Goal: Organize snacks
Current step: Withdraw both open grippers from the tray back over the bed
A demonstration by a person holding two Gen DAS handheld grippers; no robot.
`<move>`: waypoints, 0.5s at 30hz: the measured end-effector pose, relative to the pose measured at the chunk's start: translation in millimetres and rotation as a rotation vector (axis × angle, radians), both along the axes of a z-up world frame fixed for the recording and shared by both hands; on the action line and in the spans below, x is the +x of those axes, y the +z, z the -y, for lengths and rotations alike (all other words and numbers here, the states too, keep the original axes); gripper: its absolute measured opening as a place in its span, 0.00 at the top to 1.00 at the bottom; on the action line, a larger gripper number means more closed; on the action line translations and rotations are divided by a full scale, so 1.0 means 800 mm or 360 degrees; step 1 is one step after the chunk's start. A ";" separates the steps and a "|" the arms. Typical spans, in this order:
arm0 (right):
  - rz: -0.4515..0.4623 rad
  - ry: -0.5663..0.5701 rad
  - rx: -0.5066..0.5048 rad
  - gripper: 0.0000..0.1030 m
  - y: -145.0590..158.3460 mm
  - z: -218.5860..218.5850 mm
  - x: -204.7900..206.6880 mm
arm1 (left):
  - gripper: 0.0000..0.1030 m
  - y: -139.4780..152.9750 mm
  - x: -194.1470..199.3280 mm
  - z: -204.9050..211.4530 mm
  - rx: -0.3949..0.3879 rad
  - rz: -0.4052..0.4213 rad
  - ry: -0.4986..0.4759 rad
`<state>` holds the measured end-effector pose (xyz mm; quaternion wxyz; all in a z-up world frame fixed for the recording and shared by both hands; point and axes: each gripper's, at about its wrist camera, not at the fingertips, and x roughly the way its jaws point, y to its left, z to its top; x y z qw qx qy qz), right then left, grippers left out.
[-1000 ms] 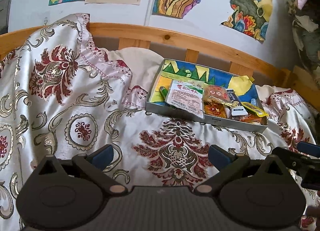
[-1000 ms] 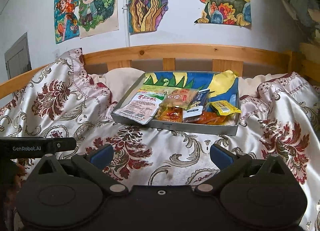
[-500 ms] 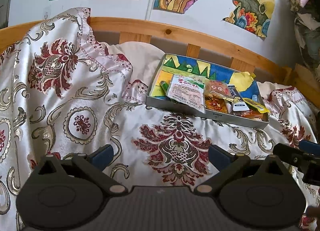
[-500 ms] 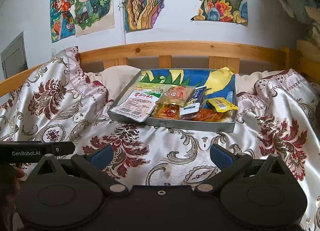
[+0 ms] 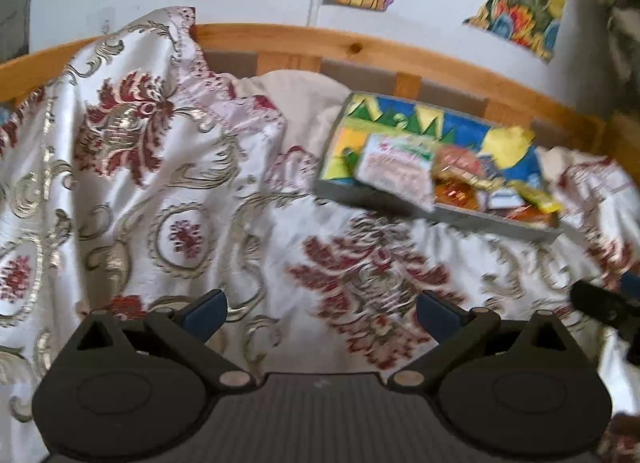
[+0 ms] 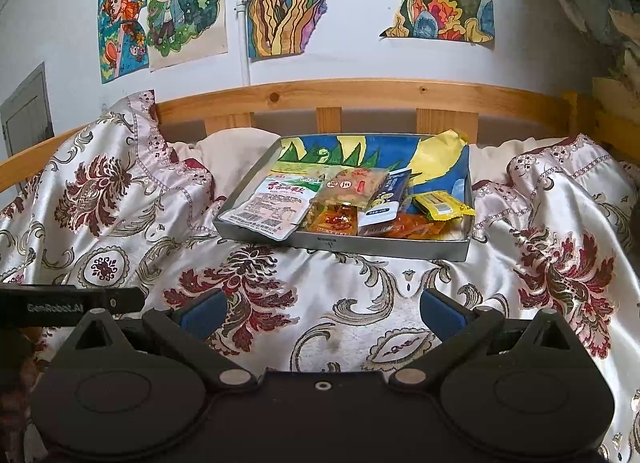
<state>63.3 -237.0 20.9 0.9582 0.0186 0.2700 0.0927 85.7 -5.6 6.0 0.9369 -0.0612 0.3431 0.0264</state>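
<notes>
Your right gripper (image 6: 320,313) faces the snack tray (image 6: 392,245) straight ahead on the bed, while your left gripper (image 5: 320,313) sees it up-right (both fingers spread, empty).

left claw (image 5: 322,313) spread, empty | snack tray (image 5: 496,223) on bedspread (image 5: 168,183)

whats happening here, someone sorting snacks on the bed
A person holds two tongs over a bedspread, both open and empty: the left tongs and right tongs. A grey tray of snack packets sits ahead of them near the wooden bed rail. Nothing has been picked up yet.
</notes>
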 end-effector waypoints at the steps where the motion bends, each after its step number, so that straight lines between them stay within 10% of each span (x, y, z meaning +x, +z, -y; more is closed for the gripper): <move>1: 0.0000 0.0000 0.0000 0.01 0.000 0.000 0.000 | 0.01 -0.001 0.001 0.001 0.0026 -0.0008 0.0004; 15: -0.0012 0.0003 0.0000 0.01 -0.006 -0.001 -0.001 | 0.01 -0.003 -0.001 0.006 0.0086 -0.0029 -0.0076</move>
